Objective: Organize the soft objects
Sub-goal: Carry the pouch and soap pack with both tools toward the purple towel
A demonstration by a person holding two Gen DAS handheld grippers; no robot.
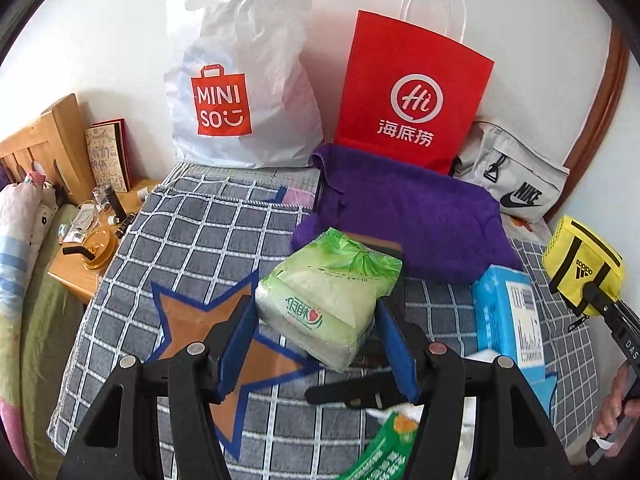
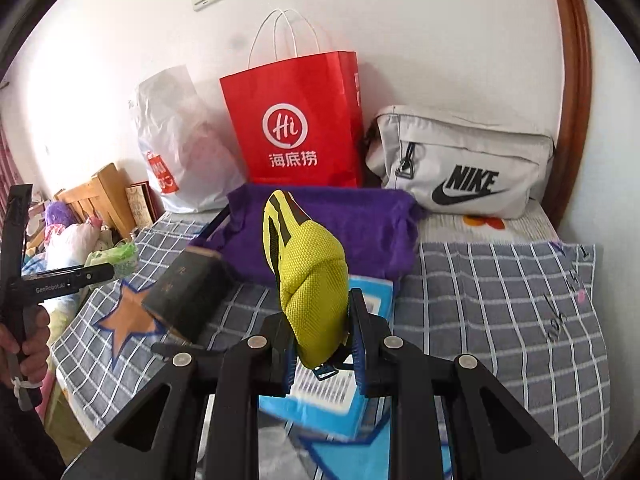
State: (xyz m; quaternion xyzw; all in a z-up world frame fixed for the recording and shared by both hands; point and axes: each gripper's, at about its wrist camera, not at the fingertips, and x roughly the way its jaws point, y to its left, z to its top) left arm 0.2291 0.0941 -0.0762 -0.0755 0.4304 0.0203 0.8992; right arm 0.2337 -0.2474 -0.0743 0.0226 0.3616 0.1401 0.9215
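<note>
My left gripper [image 1: 316, 316] is shut on a green tissue pack [image 1: 328, 296], which sits between its blue pads a little above the checked blanket [image 1: 180, 240]. The same pack [image 2: 120, 256] shows at the far left of the right wrist view, clear of the bed. My right gripper [image 2: 320, 320] is shut on a yellow Adidas pouch [image 2: 312, 280], which stands upright between the pads. In the left wrist view that pouch [image 1: 580, 268] hangs at the right edge. A purple fluffy bag [image 1: 408, 216] lies behind both.
Against the wall stand a white Miniso plastic bag [image 1: 240, 80], a red paper bag [image 1: 412, 92] and a grey Nike bag [image 2: 460, 164]. A blue box [image 2: 320, 400] and a dark book [image 2: 188, 288] lie on the bed. A cluttered wooden nightstand [image 1: 80, 264] is at the left.
</note>
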